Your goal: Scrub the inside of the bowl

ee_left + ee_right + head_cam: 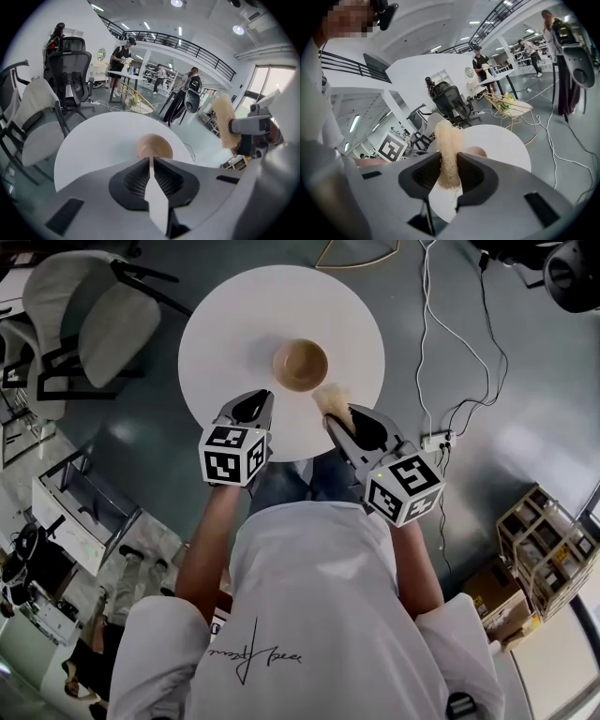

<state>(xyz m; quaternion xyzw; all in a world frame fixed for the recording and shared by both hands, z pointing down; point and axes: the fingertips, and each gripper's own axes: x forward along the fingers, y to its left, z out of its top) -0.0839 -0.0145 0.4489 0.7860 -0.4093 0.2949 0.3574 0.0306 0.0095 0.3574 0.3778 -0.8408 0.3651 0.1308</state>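
Observation:
A tan wooden bowl (300,364) stands upright near the middle of the round white table (225,324); it also shows as a bowl (154,146) just past my left jaws. My left gripper (255,407) hangs above the table's near edge, shut with nothing between its jaws. My right gripper (339,418) is shut on a pale fibrous loofah scrubber (332,398), which sticks up between the jaws as a tuft (449,145). The scrubber is held just right of the bowl and nearer to me. The bowl (476,152) peeks out behind the tuft.
A white office chair (89,320) stands left of the table, a black one (70,70) beyond. Cables (459,343) and a power strip (435,441) lie on the floor at right. A shelf rack (548,549) stands at lower right. People stand in the background.

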